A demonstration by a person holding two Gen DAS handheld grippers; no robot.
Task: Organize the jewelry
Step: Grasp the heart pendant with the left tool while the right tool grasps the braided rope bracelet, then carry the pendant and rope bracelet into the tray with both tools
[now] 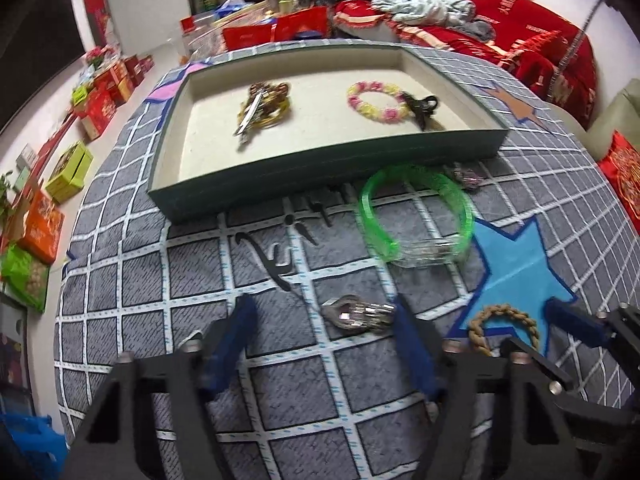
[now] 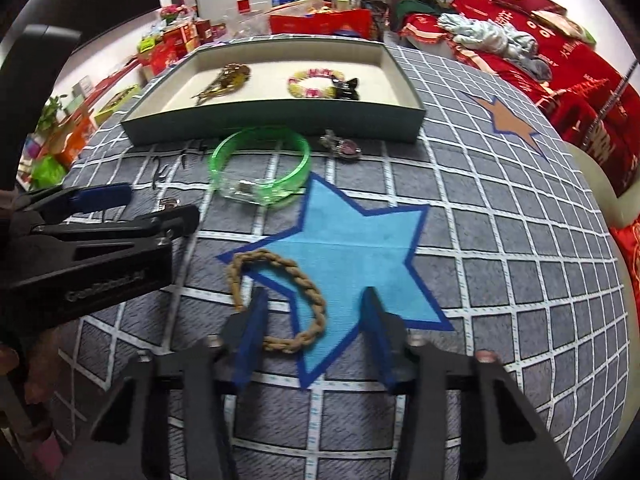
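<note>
Nearest of all are the black arms and blue pads of the left gripper, angled down at the grey checked cloth with a silver metal bracelet lying between its fingertips; the right-hand pad sits against the bracelet's end, the other pad stands clear of it, so the claw is released, not clamped. The right gripper is likewise spread, its two blue fingers straddling part of a braided tan rope bracelet that rests half on a light blue star printed on the cloth; neither pad presses the braid. Only the left wrist view shows the silver bracelet plainly, while from the right wrist it is all but hidden behind the left gripper, which comes in from the left edge with a person's hand behind it. The right wrist view gives the clearer look at a small silver piece with a dark pink stone, lying just in front of the tray beside a translucent green bangle with a clear section at its near side. The shallow green tray with a cream lining holds a gold-brown tangle with a metal clip on the left and a pink and yellow beaded bracelet touching a black hair claw on the right.
</note>
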